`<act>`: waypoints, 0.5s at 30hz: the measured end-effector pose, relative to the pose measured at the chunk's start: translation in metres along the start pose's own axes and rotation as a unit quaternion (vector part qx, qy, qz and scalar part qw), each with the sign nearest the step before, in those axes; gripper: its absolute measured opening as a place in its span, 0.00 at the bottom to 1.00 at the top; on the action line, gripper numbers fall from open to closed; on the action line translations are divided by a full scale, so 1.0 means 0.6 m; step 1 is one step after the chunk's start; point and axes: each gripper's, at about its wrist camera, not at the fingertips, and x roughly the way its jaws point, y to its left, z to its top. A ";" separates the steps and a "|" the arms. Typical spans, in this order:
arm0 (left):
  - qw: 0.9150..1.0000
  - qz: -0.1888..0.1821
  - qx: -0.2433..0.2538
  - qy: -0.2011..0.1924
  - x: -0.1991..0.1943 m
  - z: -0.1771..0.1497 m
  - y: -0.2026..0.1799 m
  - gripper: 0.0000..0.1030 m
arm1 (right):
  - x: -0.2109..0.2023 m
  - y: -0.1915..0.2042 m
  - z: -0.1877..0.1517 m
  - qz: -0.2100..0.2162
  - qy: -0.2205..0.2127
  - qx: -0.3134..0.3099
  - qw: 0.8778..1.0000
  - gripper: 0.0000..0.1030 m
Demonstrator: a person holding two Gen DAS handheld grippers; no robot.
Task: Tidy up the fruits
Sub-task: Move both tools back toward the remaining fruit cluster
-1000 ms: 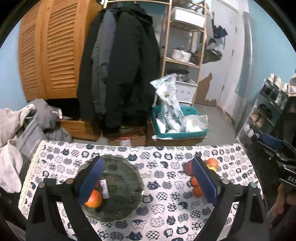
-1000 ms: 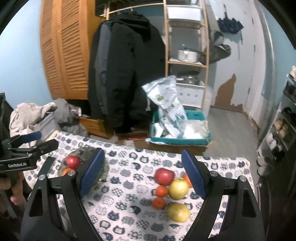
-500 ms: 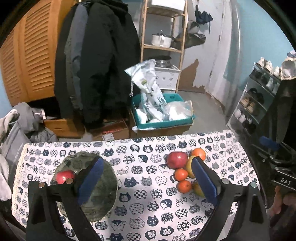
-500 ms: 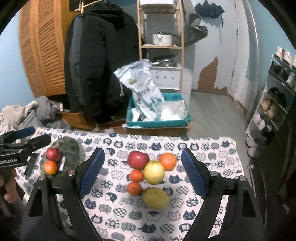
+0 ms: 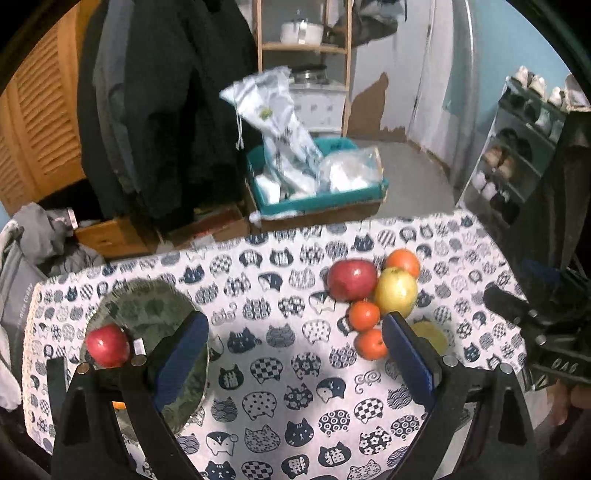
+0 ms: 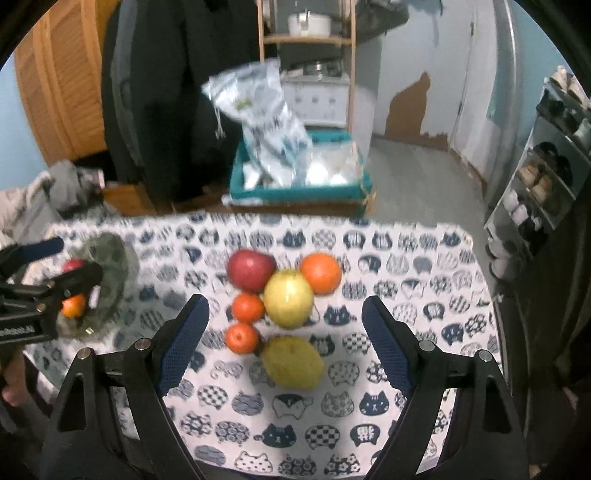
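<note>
A cluster of fruit lies on the cat-print tablecloth [image 6: 388, 254]: a red apple [image 6: 250, 269], a yellow-green apple [image 6: 289, 303], a large orange [image 6: 320, 272], two small oranges [image 6: 248, 307] [image 6: 241, 338] and a yellow pear-like fruit [image 6: 293, 362]. My right gripper [image 6: 284, 343] hangs open above this cluster, nothing between its pads. A green glass plate [image 5: 147, 314] at the left holds a red apple [image 5: 108, 345] and an orange [image 6: 74, 305]. My left gripper [image 5: 295, 354] is open over bare cloth between the plate and the fruit cluster [image 5: 373, 291].
Beyond the table's far edge stand a teal crate with plastic bags [image 6: 295, 173], hanging dark coats [image 5: 166, 110], a wooden shelf with pots [image 6: 306, 33] and a shoe rack [image 6: 546, 177] at the right. A hand [image 5: 569, 402] holds the other gripper at right.
Both grippers have sunk toward the table and tipped downward. The fruit cluster has come nearer and larger in both views. The left view has shifted right, away from the plate. Jaws unchanged.
</note>
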 end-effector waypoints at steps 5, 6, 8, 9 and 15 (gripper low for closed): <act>0.999 -0.006 -0.007 0.032 0.047 -0.014 -0.005 0.93 | 0.061 -0.007 -0.021 -0.002 0.047 0.005 0.999 0.82; 0.999 -0.005 -0.008 0.037 0.055 -0.017 -0.005 0.93 | 0.073 -0.009 -0.026 -0.004 0.056 0.007 0.998 0.82; 0.999 -0.001 -0.011 0.050 0.076 -0.025 -0.007 0.93 | 0.093 -0.013 -0.033 -0.004 0.073 0.011 0.997 0.82; 0.998 -0.002 -0.013 0.058 0.086 -0.029 -0.008 0.93 | 0.103 -0.016 -0.038 -0.004 0.081 0.014 0.997 0.82; 0.995 0.001 -0.018 0.096 0.143 -0.051 -0.013 0.93 | 0.150 -0.026 -0.068 -0.004 0.114 0.014 0.993 0.82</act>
